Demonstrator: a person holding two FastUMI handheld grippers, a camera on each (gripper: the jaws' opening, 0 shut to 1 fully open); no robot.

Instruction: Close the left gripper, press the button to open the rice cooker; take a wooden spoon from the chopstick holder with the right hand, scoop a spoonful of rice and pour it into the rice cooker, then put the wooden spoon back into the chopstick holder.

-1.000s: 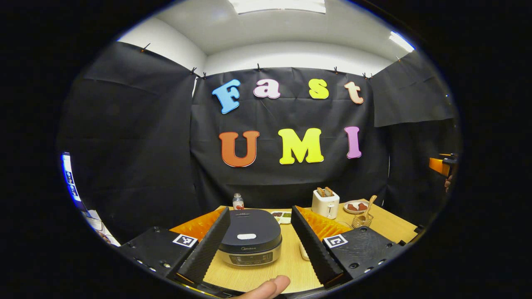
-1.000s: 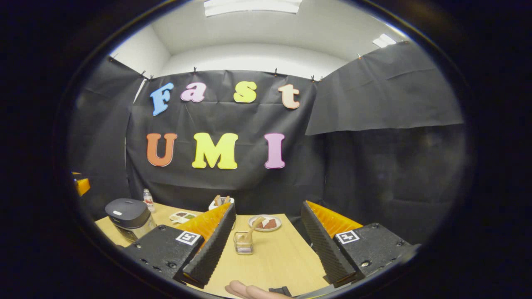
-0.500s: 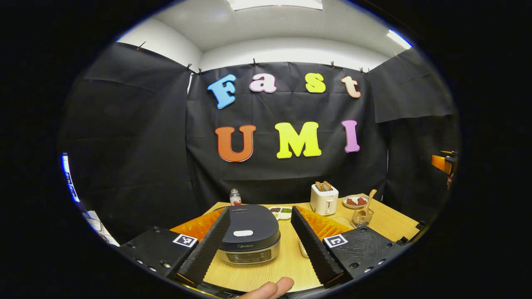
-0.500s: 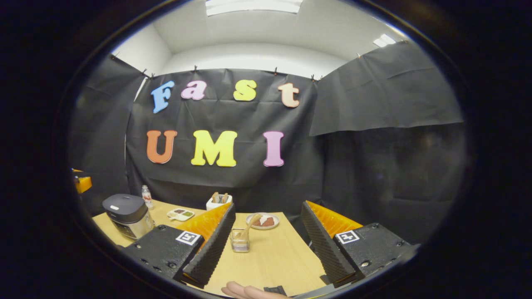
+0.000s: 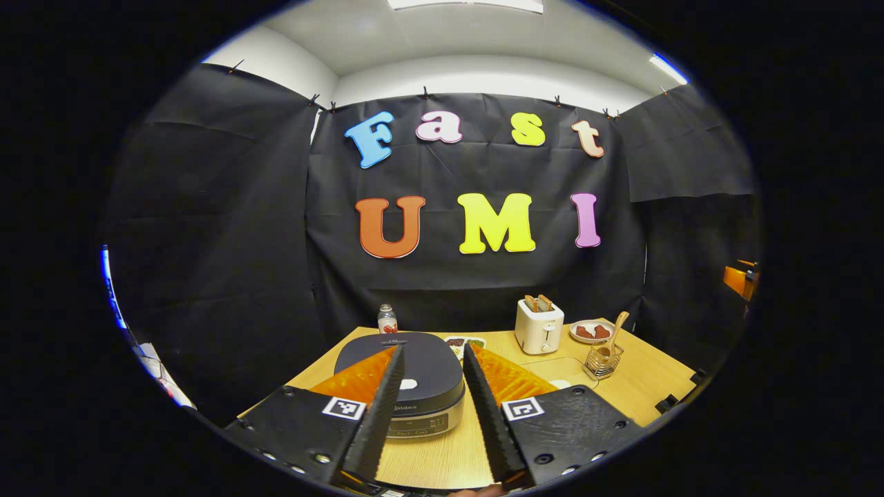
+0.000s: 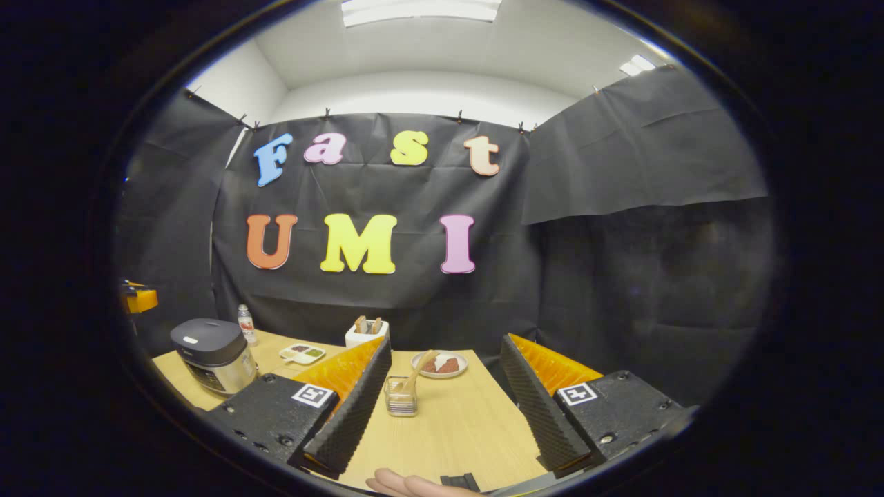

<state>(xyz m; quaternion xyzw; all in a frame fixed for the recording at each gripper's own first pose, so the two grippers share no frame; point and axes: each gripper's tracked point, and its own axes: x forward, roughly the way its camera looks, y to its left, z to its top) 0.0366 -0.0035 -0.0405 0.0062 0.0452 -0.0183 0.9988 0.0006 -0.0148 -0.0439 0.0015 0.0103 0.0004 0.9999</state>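
The dark-lidded rice cooker [image 5: 428, 373] stands shut on the table, seen through the gap of my left gripper [image 5: 433, 348]. Those fingers are partly drawn together, still apart, and hold nothing. The lid's white button [image 5: 408, 384] shows just beside the left finger. In the right gripper view the cooker [image 6: 214, 352] sits at the far left. A wooden spoon [image 6: 418, 376] leans in the clear chopstick holder [image 6: 401, 404], just ahead of my right gripper [image 6: 445, 342], which is open and holds nothing. The spoon [image 5: 615, 328] and holder [image 5: 602, 360] also stand at the right in the left gripper view.
A white toaster [image 5: 539, 328] with bread, a small bottle [image 5: 387, 319], a divided dish [image 5: 466, 342] and a plate of food [image 6: 440, 364] stand along the back of the wooden table [image 6: 456, 428]. A person's finger [image 6: 407, 485] shows at the bottom edge.
The left gripper's fingers have drawn much closer together and it has moved nearer the rice cooker. The right gripper has hardly moved.
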